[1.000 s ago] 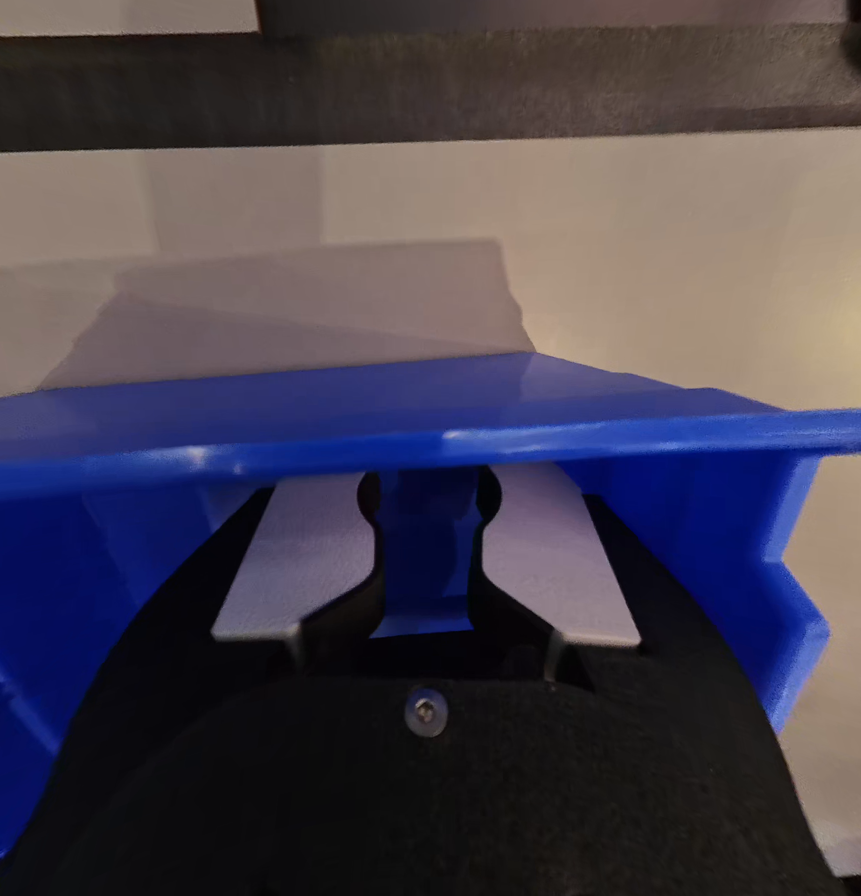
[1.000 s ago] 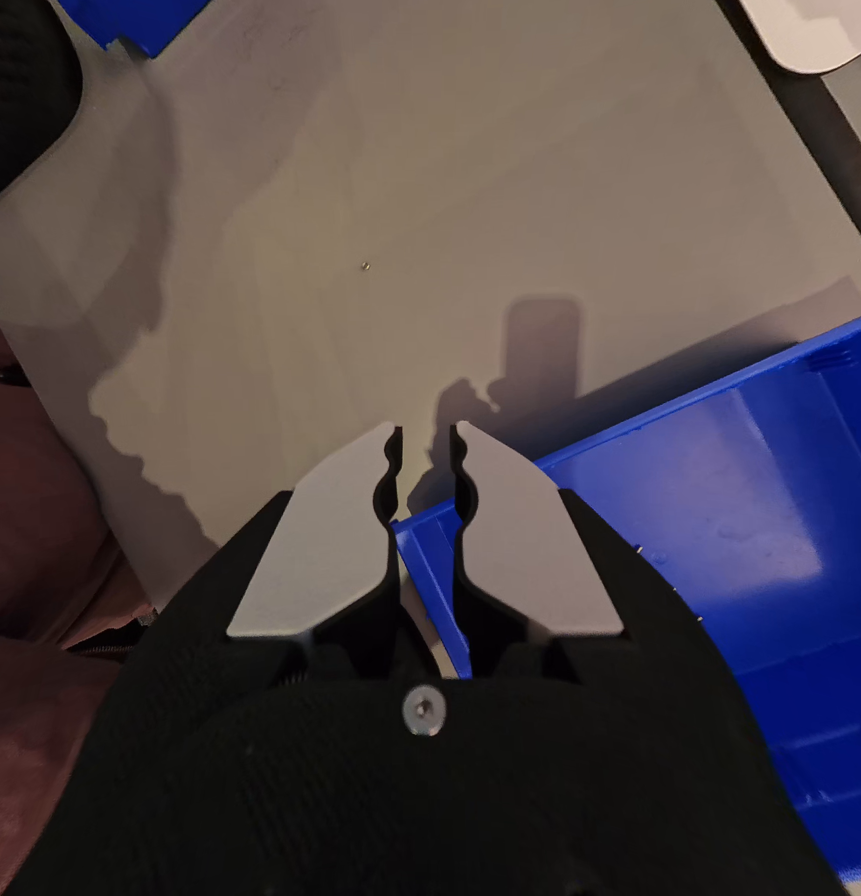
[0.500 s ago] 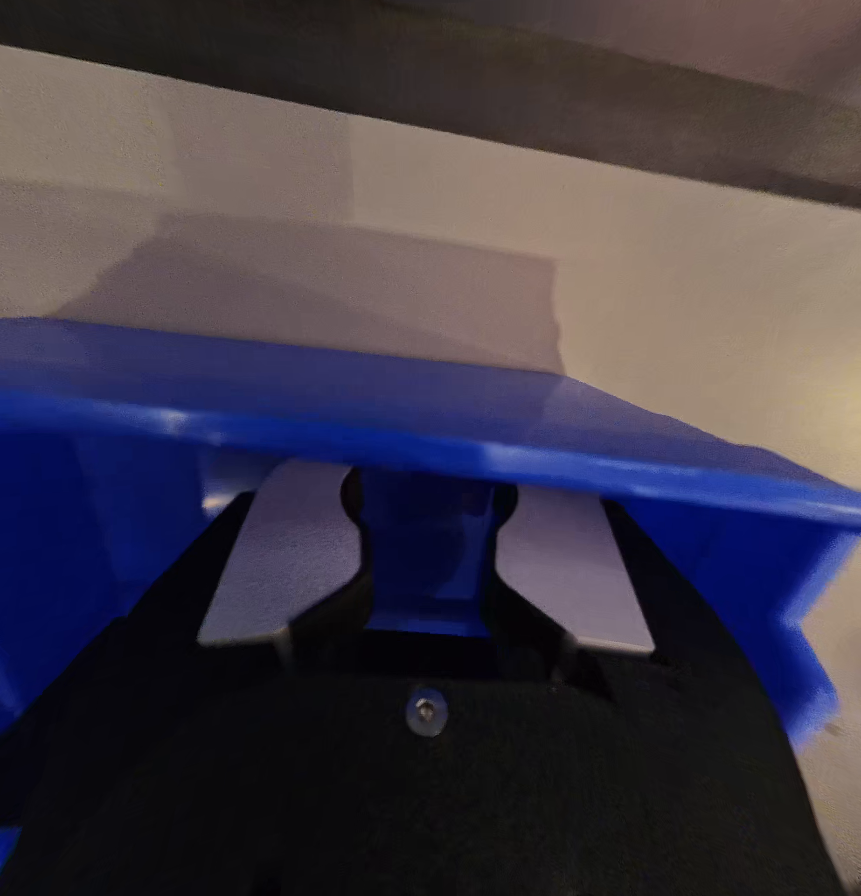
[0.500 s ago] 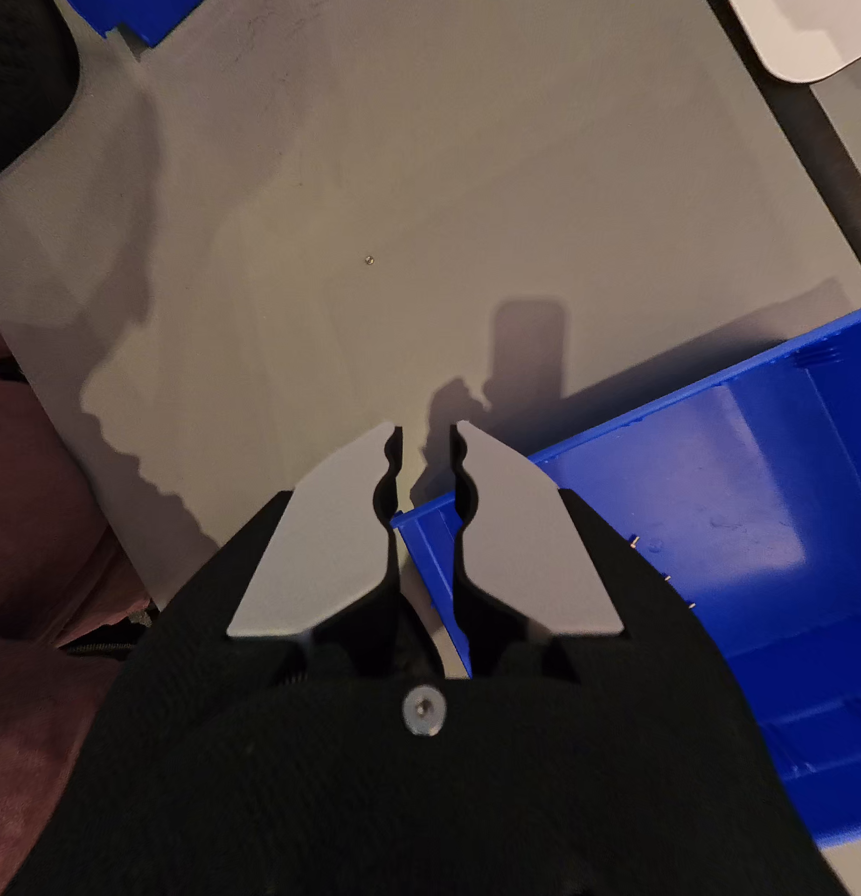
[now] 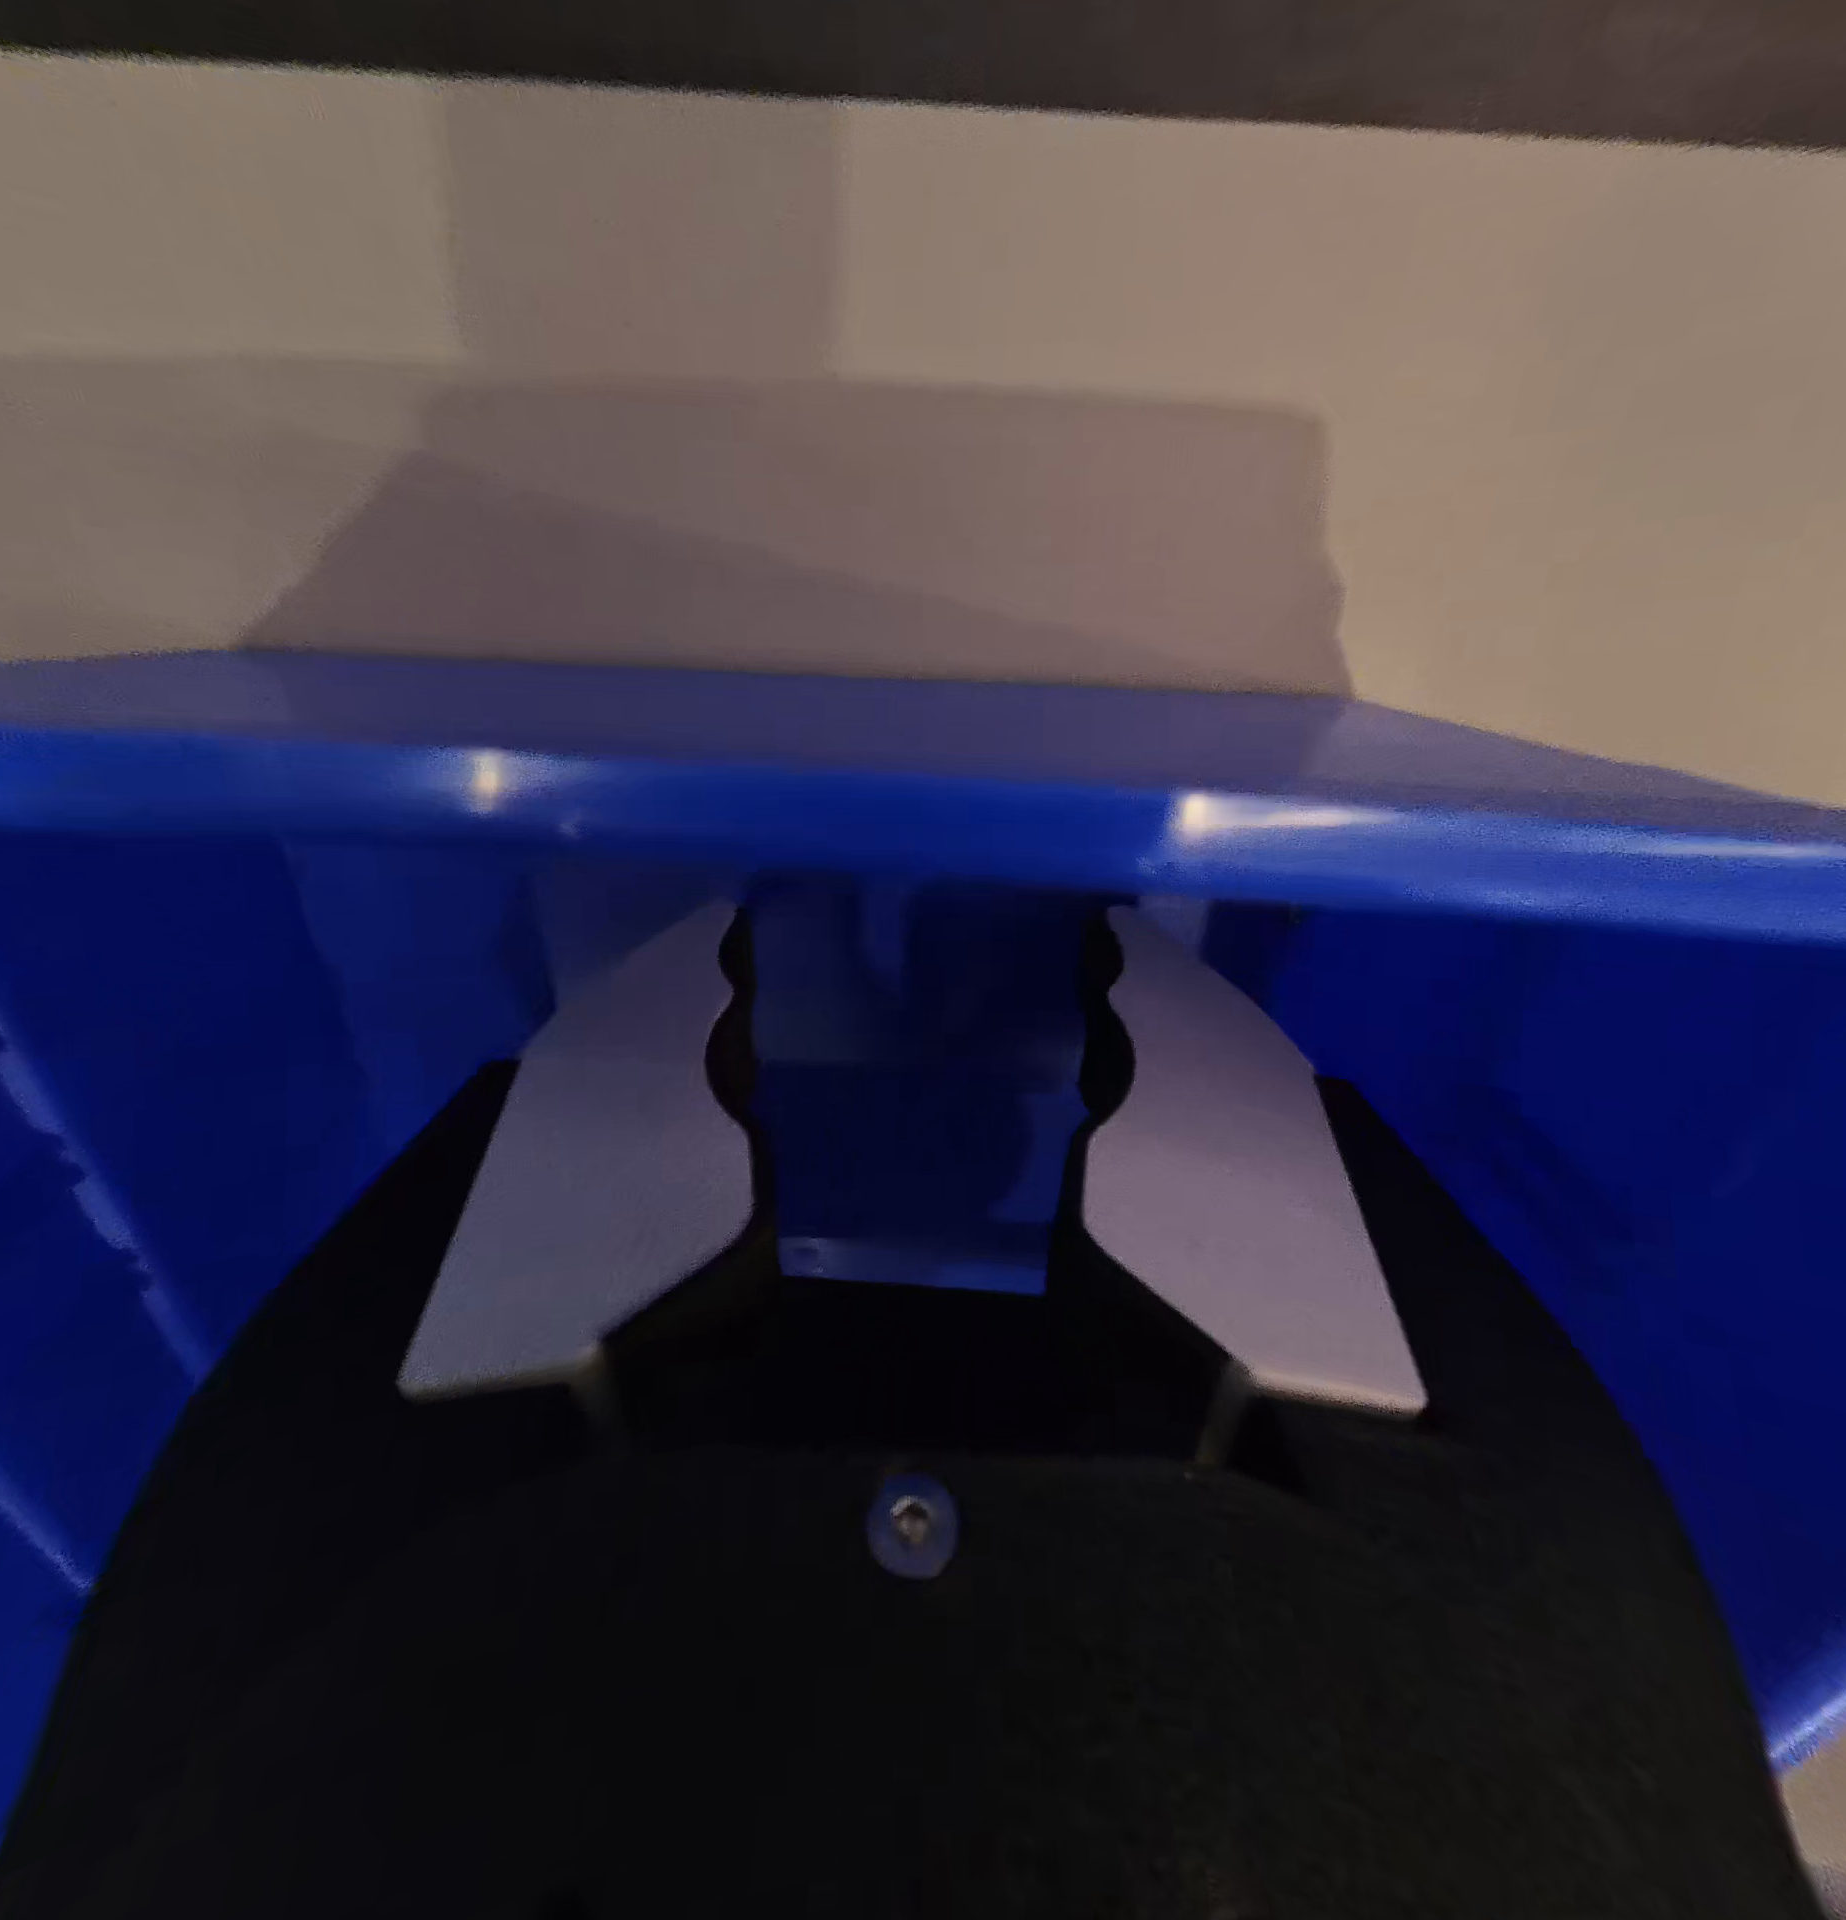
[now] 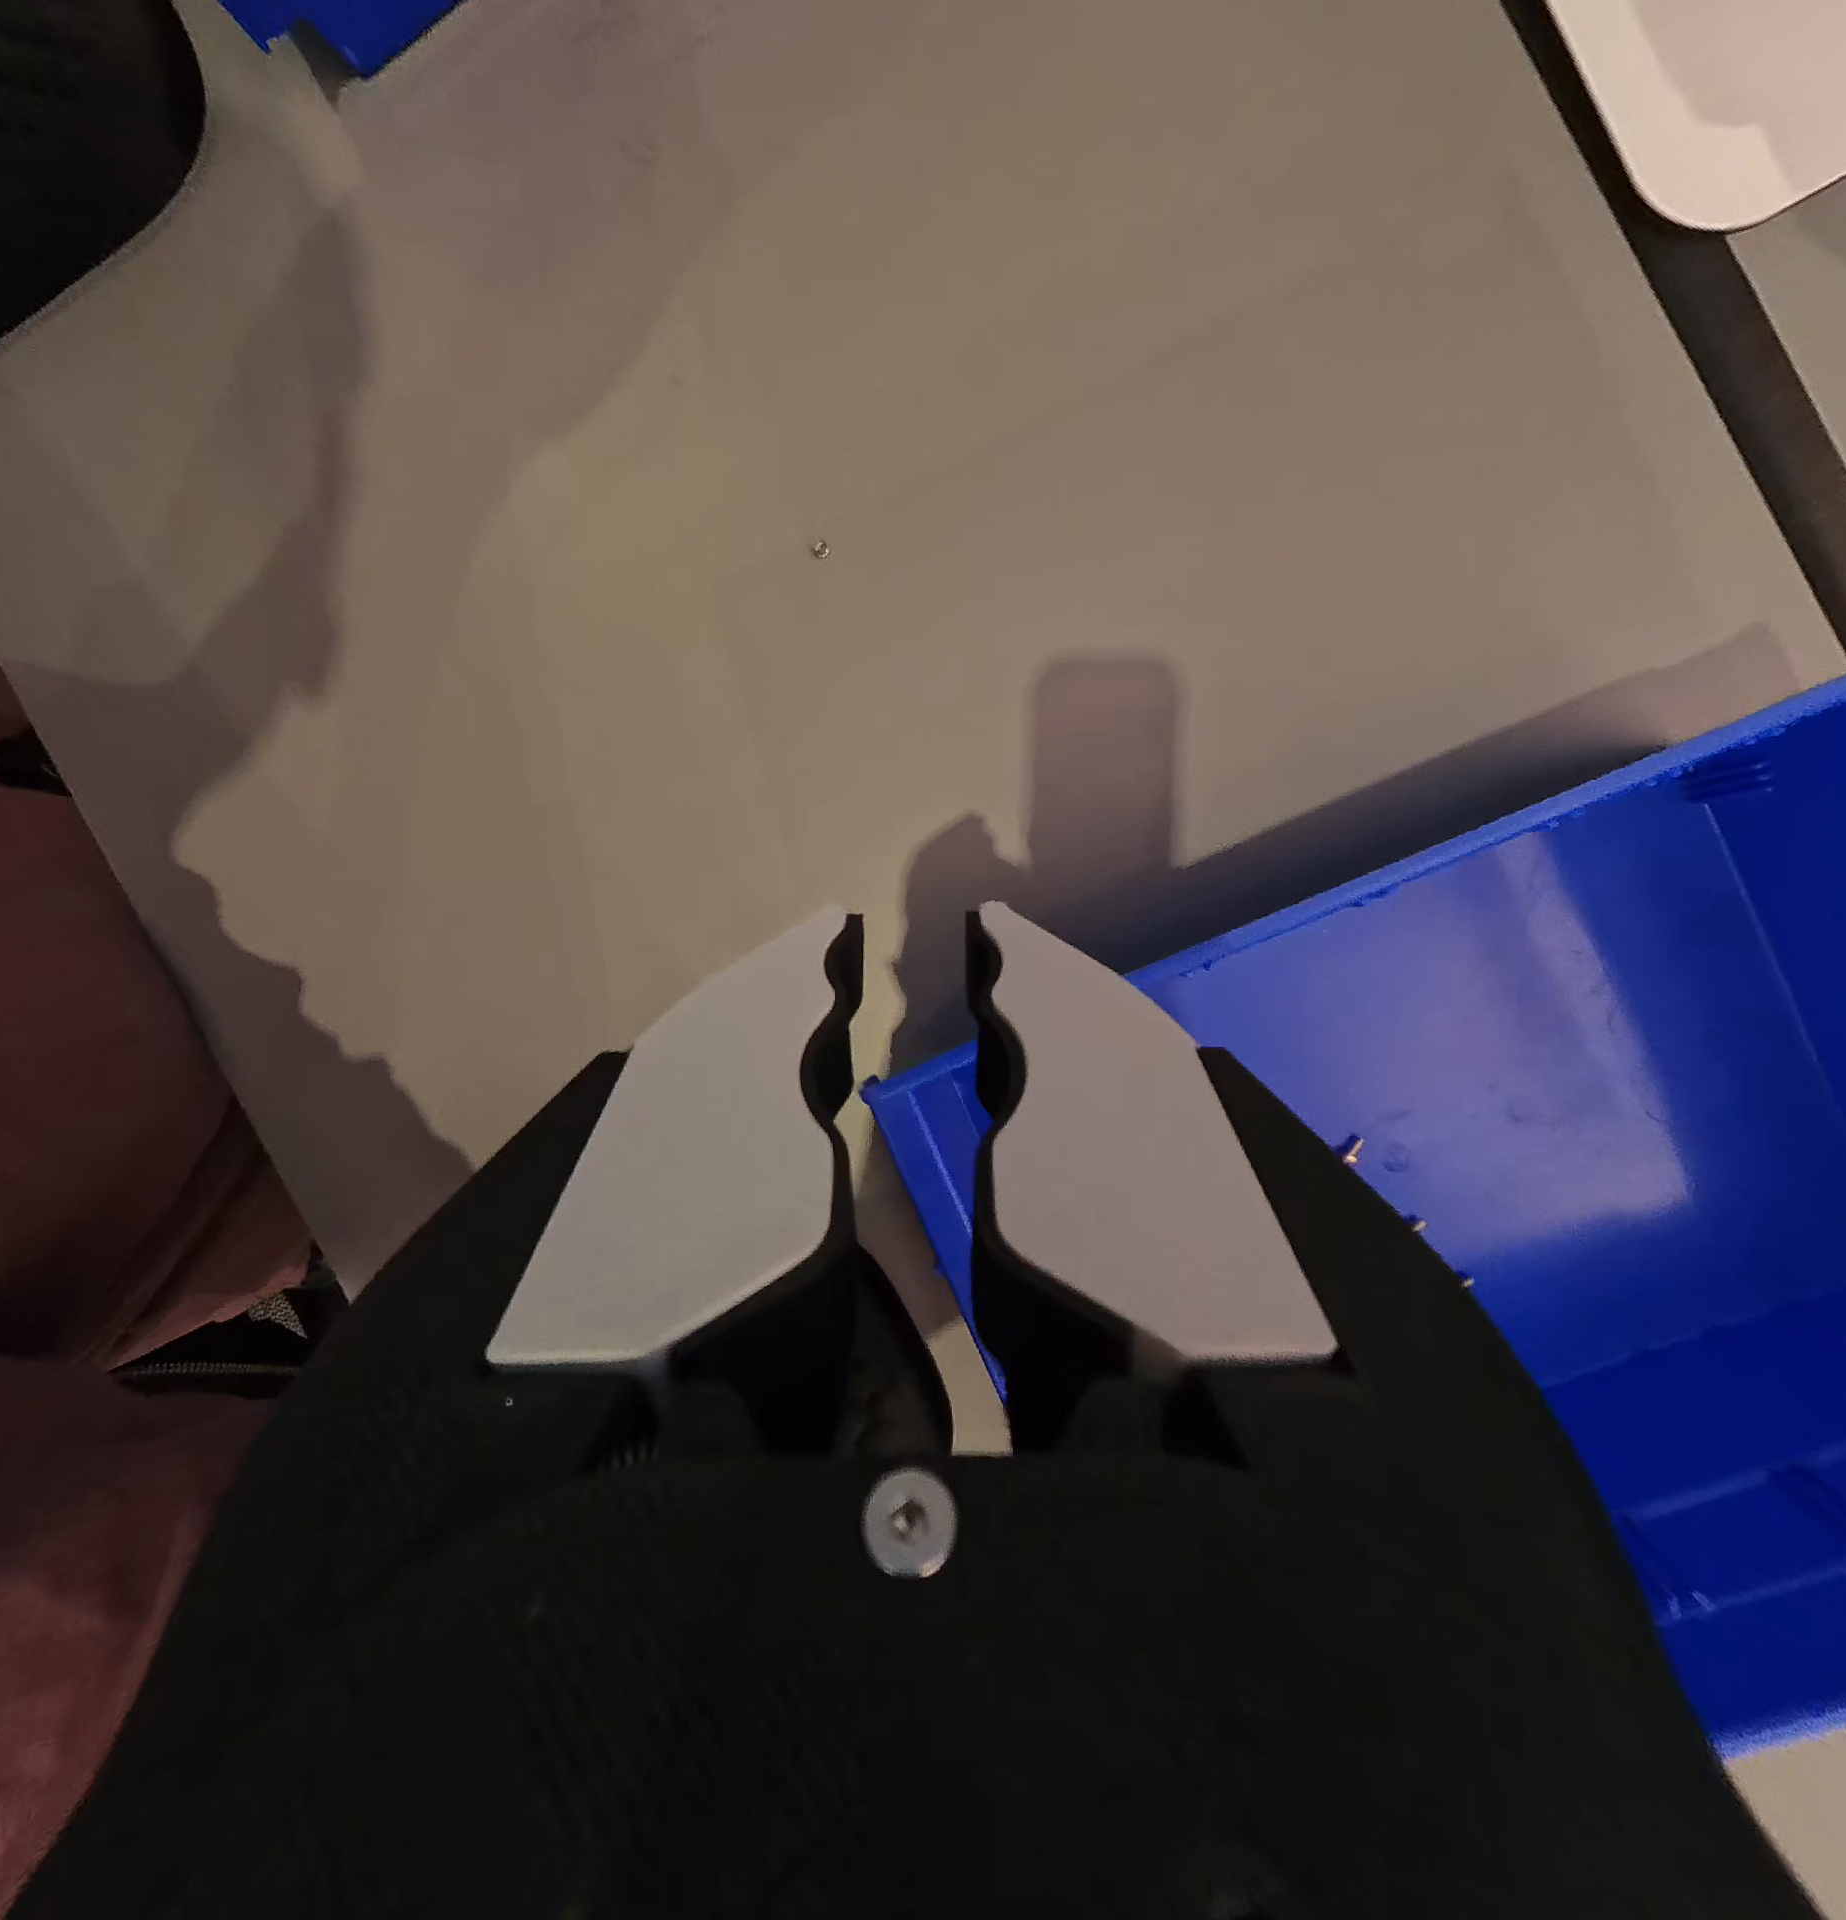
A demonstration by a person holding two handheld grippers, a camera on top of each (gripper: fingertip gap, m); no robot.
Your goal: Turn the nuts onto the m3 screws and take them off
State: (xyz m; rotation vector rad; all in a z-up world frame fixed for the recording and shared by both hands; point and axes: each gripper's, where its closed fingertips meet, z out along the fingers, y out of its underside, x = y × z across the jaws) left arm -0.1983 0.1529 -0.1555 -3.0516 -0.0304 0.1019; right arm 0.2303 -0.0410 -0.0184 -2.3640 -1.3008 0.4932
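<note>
Left gripper [image 5: 914, 935] spread wide, tips inside a blue bin [image 5: 898, 821]. Right gripper [image 6: 914, 920] slightly parted, empty, over the corner of another bin [image 6: 1521, 1039]; small screws [image 6: 1352, 1148] inside. One nut [image 6: 820, 550] lies on the surface [image 6: 1002, 416].

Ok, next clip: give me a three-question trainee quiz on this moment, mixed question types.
1. True or false: the right gripper is clamped on a screw.
2. Multiple choice: the left gripper has its fingers A) over bare table, B) reaching into a blue bin, C) around a nut.
3. Short answer: where does the small loose nut lie in the right wrist view?

Key
1. False; its jaws stand slightly apart with nothing between them.
2. B.
3. On the grey table, out ahead of the fingertips, apart from the blue bin with screws.
</note>
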